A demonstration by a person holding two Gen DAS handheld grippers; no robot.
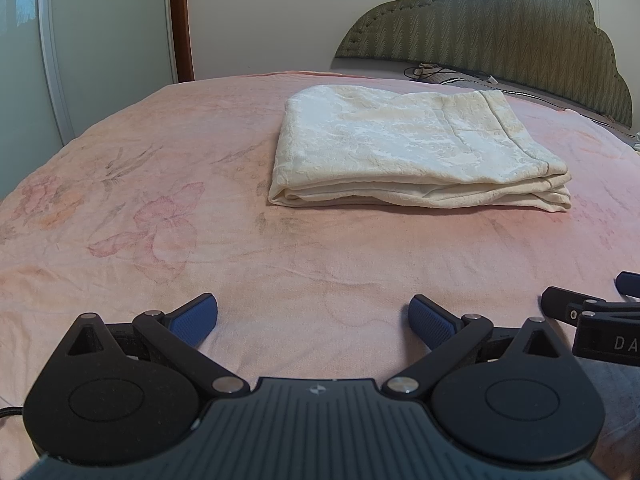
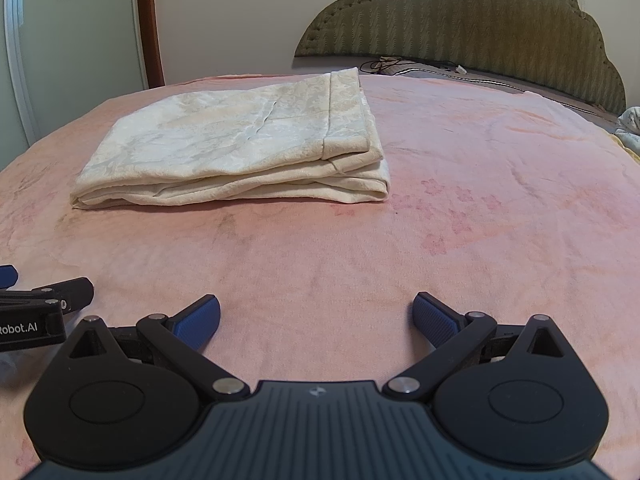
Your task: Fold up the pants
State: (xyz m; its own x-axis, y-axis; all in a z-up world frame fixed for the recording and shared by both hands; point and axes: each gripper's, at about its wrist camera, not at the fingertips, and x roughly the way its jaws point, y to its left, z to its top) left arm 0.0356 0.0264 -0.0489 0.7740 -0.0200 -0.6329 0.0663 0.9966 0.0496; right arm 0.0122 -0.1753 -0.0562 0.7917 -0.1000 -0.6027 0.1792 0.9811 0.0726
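Observation:
The cream patterned pants (image 1: 408, 148) lie folded in a flat rectangular stack on the pink bedspread (image 1: 160, 208), ahead of both grippers; they also show in the right wrist view (image 2: 240, 148). My left gripper (image 1: 313, 318) is open and empty, low over the bedspread, well short of the pants. My right gripper (image 2: 316, 318) is open and empty too, beside the left one, with the pants ahead and to its left. Part of the right gripper (image 1: 592, 316) shows at the left view's right edge; part of the left gripper (image 2: 44, 308) shows at the right view's left edge.
A padded green headboard (image 1: 500, 32) stands at the far end of the bed, with cables (image 2: 396, 65) lying in front of it. A white wardrobe door (image 1: 100, 24) and brown door frame (image 1: 182, 20) stand at the far left. Bundled fabric (image 2: 630, 124) sits at the right edge.

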